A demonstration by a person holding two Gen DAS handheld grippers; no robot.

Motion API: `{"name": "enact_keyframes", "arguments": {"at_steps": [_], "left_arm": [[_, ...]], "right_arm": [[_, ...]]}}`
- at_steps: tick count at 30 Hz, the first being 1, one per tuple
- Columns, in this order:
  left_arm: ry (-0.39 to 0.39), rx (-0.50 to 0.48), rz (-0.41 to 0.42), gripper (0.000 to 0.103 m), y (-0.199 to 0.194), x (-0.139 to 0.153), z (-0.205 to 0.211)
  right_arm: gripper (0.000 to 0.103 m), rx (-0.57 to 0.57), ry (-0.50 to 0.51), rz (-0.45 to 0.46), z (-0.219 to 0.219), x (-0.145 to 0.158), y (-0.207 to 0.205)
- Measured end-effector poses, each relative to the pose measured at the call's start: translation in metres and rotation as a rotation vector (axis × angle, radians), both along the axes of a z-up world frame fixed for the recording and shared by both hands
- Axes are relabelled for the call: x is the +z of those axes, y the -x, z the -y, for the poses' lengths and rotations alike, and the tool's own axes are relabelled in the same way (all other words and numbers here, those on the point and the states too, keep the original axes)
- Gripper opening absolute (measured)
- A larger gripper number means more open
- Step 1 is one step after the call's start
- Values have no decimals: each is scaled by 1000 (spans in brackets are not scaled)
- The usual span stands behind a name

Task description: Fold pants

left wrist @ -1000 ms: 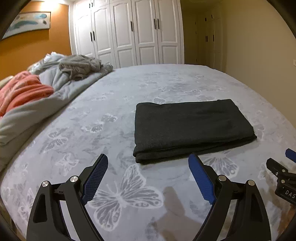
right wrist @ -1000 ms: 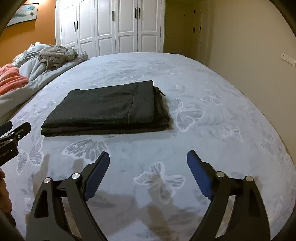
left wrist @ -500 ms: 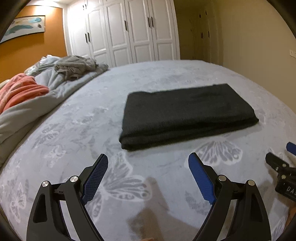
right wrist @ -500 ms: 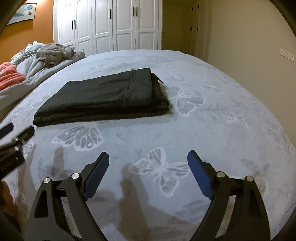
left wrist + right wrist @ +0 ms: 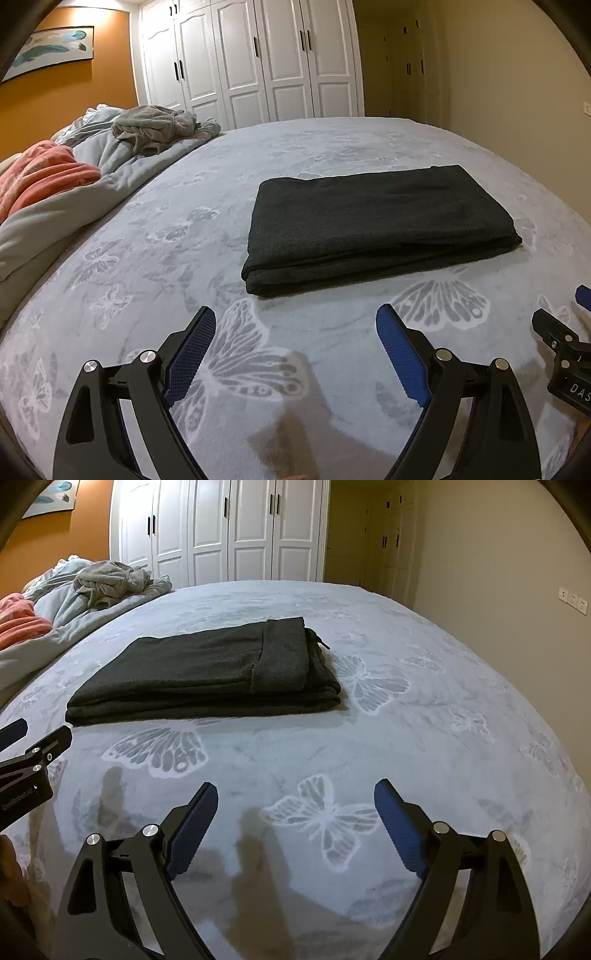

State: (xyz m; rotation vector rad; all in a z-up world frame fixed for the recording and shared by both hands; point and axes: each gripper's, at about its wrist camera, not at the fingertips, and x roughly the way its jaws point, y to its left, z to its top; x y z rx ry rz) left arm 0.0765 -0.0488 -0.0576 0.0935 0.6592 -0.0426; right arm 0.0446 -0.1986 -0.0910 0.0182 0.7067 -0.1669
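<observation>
Dark charcoal pants (image 5: 380, 225) lie folded into a flat rectangle on the grey butterfly-print bedspread (image 5: 177, 251). In the right wrist view the same pants (image 5: 207, 675) show the waistband layer on top and a drawstring end poking out at their right edge. My left gripper (image 5: 295, 325) stands open just short of the pants' near edge, nothing between its blue pads. My right gripper (image 5: 295, 801) is open too, over bare bedspread, nearer than the pants and to their right. Each gripper shows at the edge of the other's view.
A crumpled grey duvet (image 5: 122, 162) with a grey garment (image 5: 155, 125) and an orange-pink blanket (image 5: 40, 173) is heaped along the bed's left side. White wardrobe doors (image 5: 258, 62) stand beyond the bed. A beige wall (image 5: 498, 572) runs along the right.
Both grippers sank lower toward the bedspread, so the pants sit higher in both views. Jaws stayed wide open. The pants did not move.
</observation>
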Motion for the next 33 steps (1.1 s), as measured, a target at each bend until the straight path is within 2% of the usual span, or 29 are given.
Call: {"name": "enact_keyframes", "arguments": {"at_steps": [33], "left_arm": [[-4, 32, 17, 87, 2, 2, -4]], "right_arm": [[84, -4, -1, -2, 0, 0, 0]]}}
